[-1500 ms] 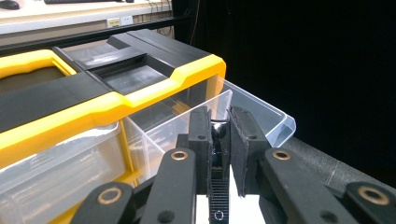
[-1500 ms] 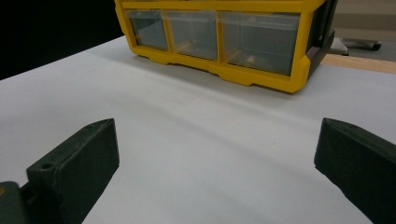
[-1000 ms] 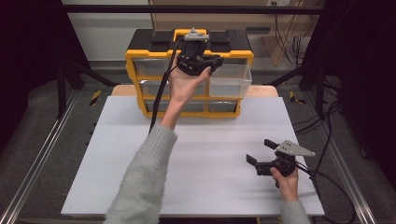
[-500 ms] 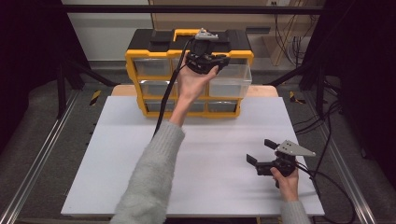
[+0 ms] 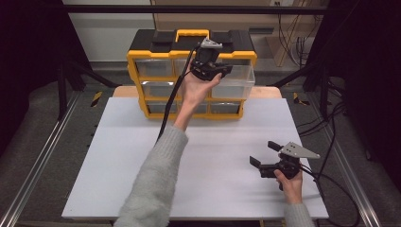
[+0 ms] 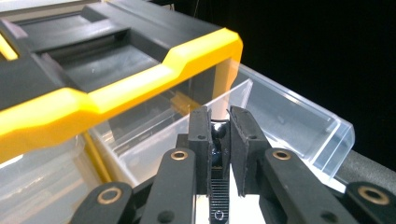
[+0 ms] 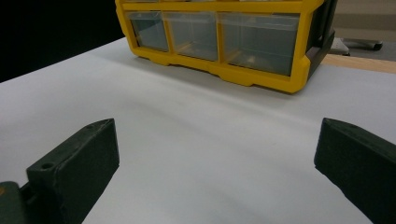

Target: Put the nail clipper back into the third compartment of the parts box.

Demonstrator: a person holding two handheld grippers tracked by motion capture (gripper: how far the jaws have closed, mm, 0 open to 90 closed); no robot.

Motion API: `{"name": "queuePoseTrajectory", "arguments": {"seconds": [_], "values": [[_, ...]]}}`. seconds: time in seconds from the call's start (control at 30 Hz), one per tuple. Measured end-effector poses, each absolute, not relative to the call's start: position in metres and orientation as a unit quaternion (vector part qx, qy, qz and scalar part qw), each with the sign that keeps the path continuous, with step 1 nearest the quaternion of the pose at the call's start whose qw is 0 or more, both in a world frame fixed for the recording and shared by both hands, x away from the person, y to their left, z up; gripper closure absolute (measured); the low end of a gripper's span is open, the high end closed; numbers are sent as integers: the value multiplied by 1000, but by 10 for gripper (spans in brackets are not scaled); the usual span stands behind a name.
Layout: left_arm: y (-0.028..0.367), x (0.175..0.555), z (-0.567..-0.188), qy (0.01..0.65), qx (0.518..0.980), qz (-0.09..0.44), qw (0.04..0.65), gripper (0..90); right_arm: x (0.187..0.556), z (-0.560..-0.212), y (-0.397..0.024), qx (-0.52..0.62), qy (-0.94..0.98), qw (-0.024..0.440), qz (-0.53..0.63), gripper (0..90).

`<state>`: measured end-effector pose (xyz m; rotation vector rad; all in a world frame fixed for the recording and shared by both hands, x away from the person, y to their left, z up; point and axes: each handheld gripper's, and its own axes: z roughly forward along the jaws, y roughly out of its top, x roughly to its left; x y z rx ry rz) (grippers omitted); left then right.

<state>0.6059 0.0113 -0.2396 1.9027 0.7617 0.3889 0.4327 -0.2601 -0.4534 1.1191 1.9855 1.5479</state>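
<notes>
Left gripper [image 6: 218, 126] pinches a small black object [image 6: 217, 133] above the open clear drawer [image 6: 299, 116].

Light: bright on the white table [image 5: 118, 156], dark surroundings.
Glare: soft sheen on the clear drawer [image 6: 299, 126].
Blur: near black jaws slightly soft.

No readable text, label, brand, number or sign: none on yellow-and-black drawer organizer [image 5: 191, 71] at far edge of worktop [image 5: 118, 165], none on its clear drawers, none on either tool.
</notes>
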Motion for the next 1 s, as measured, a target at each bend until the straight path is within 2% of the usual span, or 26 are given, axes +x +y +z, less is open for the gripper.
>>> {"name": "queuePoseTrajectory", "arguments": {"seconds": [0.3, 0.43, 0.67, 0.8, 1.0], "values": [[14, 604, -246, 313, 795, 165, 492, 780, 433, -454, -260, 398, 709, 194, 549, 4], [18, 600, -243, 310, 786, 164, 509, 719, 433, -454, -260, 398, 707, 193, 551, 4], [34, 583, -238, 292, 770, 171, 540, 549, 434, -454, -260, 398, 710, 193, 548, 4], [50, 573, -240, 289, 761, 161, 558, 470, 434, -454, -260, 398, 710, 193, 548, 4], [78, 559, -250, 276, 753, 167, 574, 305, 434, -454, -260, 399, 711, 193, 546, 4]]}}
